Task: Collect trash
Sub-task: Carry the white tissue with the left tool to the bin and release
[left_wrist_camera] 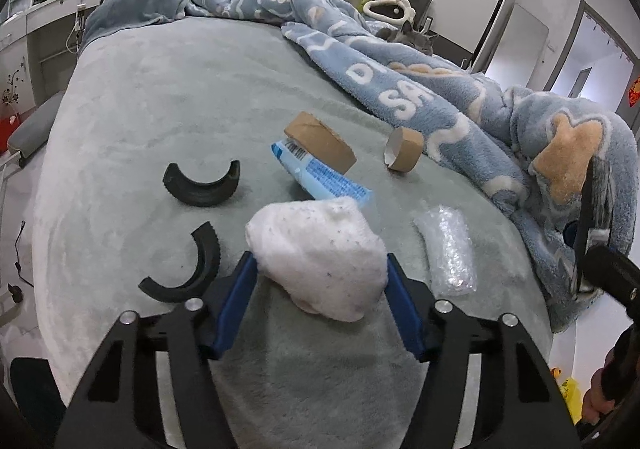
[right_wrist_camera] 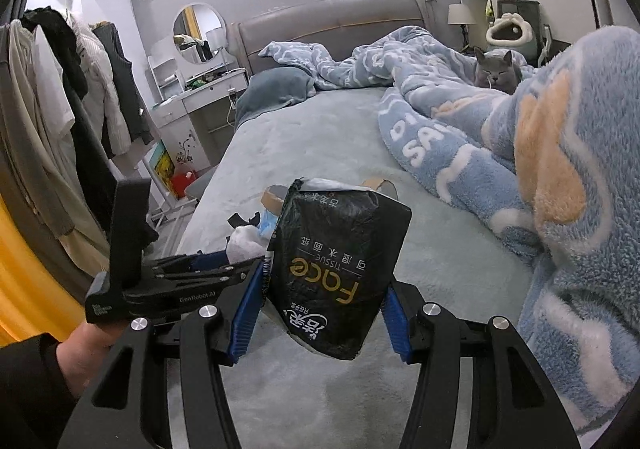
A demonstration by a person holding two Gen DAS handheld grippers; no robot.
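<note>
The left tool (left_wrist_camera: 322, 281) clamps a white wad (left_wrist_camera: 320, 259) on the bed (left_wrist_camera: 160, 97); right of the wad, the right tool (right_wrist_camera: 322, 303) grips a black tissue pack (right_wrist_camera: 340, 269).

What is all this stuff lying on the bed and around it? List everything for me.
White wad: one, white, near bed edge, between the left gripper's fingers.
Tissue pack: one, black, between the right gripper's fingers.
Cardboard tubes: two, brown, mid-bed; long one on the blue wrapper, short one by the blanket.
Wrapper: one, blue, under the long tube.
Bubble wrap: one, clear, right of the wad.
Curved pieces: two, black, left;.
Blanket: one, blue-white, right side.
Cat: one, grey, on the blanket.
Bed: one, grey-green cover.
Left hand-held gripper: around the wad.
Right hand-held gripper: around the pack.
</note>
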